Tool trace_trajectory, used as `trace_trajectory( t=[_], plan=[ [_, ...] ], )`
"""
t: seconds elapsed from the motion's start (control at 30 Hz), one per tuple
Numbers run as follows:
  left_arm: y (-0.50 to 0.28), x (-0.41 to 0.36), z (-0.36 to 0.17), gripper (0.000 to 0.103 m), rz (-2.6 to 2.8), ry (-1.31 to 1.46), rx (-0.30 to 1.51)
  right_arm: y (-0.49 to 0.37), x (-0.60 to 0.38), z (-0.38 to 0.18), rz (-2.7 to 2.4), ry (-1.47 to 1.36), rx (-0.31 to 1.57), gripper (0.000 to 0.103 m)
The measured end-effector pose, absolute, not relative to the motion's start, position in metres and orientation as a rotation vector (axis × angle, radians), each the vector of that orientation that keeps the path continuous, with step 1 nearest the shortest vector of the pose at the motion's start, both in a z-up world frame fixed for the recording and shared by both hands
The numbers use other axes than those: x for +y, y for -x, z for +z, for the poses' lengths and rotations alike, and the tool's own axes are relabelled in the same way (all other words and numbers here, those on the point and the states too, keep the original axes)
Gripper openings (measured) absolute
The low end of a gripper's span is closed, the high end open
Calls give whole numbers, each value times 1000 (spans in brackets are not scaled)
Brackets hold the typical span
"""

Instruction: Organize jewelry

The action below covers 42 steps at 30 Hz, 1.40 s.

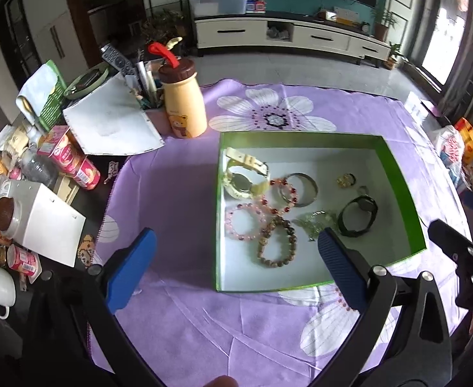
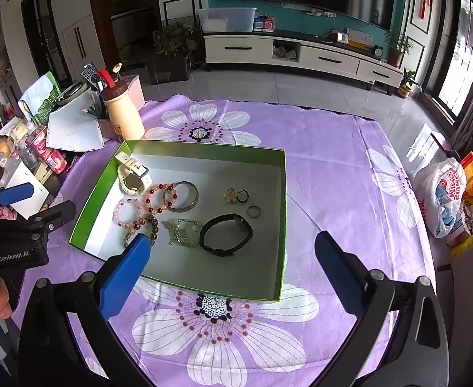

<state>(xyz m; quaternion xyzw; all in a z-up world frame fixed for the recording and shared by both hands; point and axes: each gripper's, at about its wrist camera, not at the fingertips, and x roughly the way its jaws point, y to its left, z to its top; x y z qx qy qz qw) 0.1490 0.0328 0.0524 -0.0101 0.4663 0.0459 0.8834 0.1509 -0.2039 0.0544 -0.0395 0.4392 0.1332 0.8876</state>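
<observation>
All jewelry is seen inside the green box (image 2: 185, 150) at frame centre: cream watch (image 2: 132, 174) upper left, bead bracelets (image 2: 146, 208) w/ a silver bangle (image 2: 181, 196), black band (image 2: 226, 233), rings (image 2: 241, 200) to the right. Both the left claw (image 1: 236, 248) & right claw (image 2: 233, 248) are held wide open, nothing gripped, above the purple cloth (image 2: 333, 167) on the desk. Pieces overlap, so this fits sorting underway or already finished; which one can't be judged. If a piece is picked, a free edge away from tangled beads is best pinched.
</observation>
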Motion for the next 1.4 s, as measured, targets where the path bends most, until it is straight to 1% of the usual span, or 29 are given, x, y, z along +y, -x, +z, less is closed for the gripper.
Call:
trace_trajectory(
  t=[0.43,1.4],
  plan=[
    [-170,41,29,101,172,21,1031,-169,-203,27,250,79,968,102],
    [-173,39,23,101,171,0,1028,-169,-201,23,243,99,958,102]
  ],
)
